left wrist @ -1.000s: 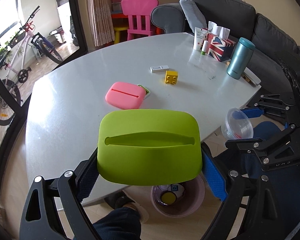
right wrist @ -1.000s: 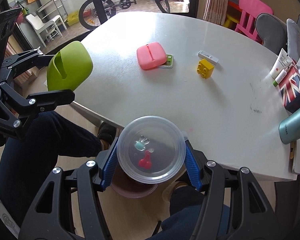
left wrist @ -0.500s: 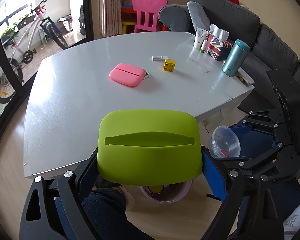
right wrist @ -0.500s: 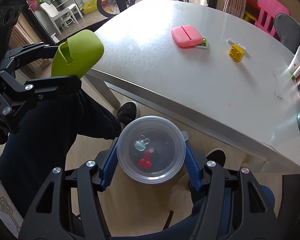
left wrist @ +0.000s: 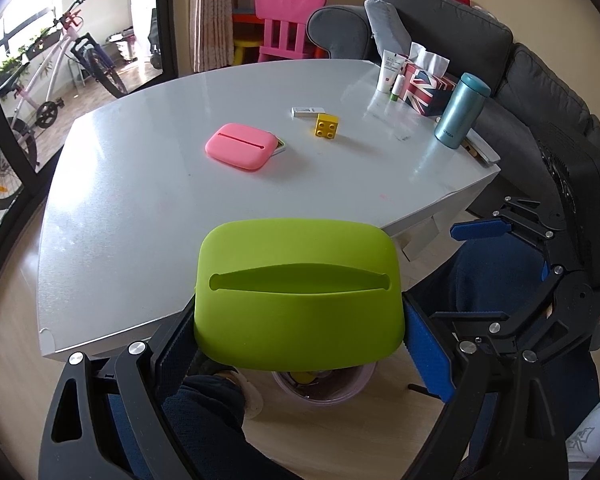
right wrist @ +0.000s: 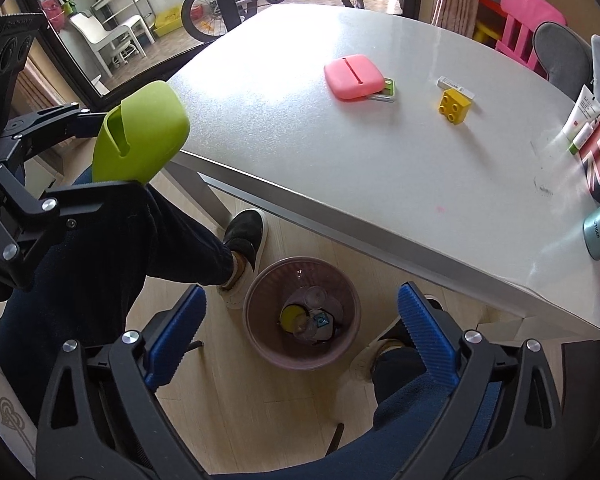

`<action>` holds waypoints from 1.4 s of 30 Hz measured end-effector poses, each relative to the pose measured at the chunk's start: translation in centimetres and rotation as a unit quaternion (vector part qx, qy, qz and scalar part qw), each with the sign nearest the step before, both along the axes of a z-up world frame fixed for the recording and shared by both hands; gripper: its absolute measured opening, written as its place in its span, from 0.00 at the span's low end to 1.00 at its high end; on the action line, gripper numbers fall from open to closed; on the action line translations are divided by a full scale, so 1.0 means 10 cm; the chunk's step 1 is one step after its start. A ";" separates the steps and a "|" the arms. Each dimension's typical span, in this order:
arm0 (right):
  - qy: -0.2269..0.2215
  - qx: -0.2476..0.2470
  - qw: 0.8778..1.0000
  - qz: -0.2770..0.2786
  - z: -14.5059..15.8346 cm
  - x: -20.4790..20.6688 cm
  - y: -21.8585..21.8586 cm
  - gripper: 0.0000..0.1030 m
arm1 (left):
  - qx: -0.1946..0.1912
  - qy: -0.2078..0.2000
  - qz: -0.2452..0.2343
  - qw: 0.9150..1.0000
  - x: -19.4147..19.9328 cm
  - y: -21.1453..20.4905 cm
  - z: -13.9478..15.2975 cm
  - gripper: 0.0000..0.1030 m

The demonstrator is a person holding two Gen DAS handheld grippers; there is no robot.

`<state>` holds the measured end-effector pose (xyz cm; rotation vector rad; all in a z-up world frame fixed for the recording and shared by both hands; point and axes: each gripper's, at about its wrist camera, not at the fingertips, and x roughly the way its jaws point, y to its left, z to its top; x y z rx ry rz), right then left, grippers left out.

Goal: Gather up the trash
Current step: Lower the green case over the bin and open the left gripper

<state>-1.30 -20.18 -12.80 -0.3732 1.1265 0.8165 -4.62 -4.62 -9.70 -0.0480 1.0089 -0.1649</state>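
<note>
My left gripper (left wrist: 298,344) is shut on a lime-green silicone pouch (left wrist: 298,296), held just off the table's near edge; the same pouch (right wrist: 140,136) shows at the left of the right wrist view. My right gripper (right wrist: 302,292) hangs over a pink waste bin (right wrist: 300,360) on the floor. Its jaws are opening, with nothing between the blue pads (right wrist: 424,332). A clear plastic container (right wrist: 314,300) lies in the bin among other scraps. In the left wrist view the right gripper (left wrist: 474,272) is at the right and the bin (left wrist: 324,384) peeks out below the pouch.
On the white table (left wrist: 160,208) lie a pink pouch (left wrist: 240,151), a yellow toy brick (left wrist: 326,125), a small white box (left wrist: 308,111), a teal flask (left wrist: 460,110) and a flag-printed tissue box (left wrist: 424,88). A person's legs and shoes (right wrist: 244,236) flank the bin.
The right jaws have opened and the clear container has left them; it now lies in the bin. Both grippers have drawn back from the table over the floor.
</note>
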 end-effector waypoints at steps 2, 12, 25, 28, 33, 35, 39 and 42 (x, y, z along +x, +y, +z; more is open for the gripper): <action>-0.001 0.000 1.000 -0.006 0.02 0.02 -0.03 0.92 | -0.001 0.001 -0.004 1.000 0.00 -0.02 -0.01 0.86; -0.016 0.006 0.999 -0.049 0.13 0.16 -0.26 0.93 | -0.003 0.023 -0.026 0.999 0.02 -0.16 -0.13 0.86; -0.030 0.014 0.996 -0.084 0.20 0.26 -0.42 0.93 | -0.026 0.028 -0.059 0.998 0.01 -0.34 -0.13 0.93; -0.029 0.014 0.996 -0.084 0.20 0.26 -0.42 0.93 | -0.027 0.030 -0.055 0.998 0.02 -0.32 -0.13 0.94; -0.028 0.014 0.996 -0.084 0.20 0.26 -0.42 0.93 | -0.026 0.029 -0.047 0.998 0.04 -0.30 -0.13 0.94; -0.027 0.014 0.996 -0.083 0.20 0.25 -0.41 0.93 | -0.024 0.029 -0.045 0.998 0.04 -0.28 -0.12 0.94; -0.026 0.013 0.996 -0.084 0.18 0.26 -0.40 0.94 | -0.022 0.028 -0.037 0.999 0.07 -0.24 -0.12 0.94; -0.024 0.011 0.996 -0.085 0.16 0.28 -0.39 0.94 | -0.017 0.029 -0.032 0.999 0.09 -0.21 -0.12 0.94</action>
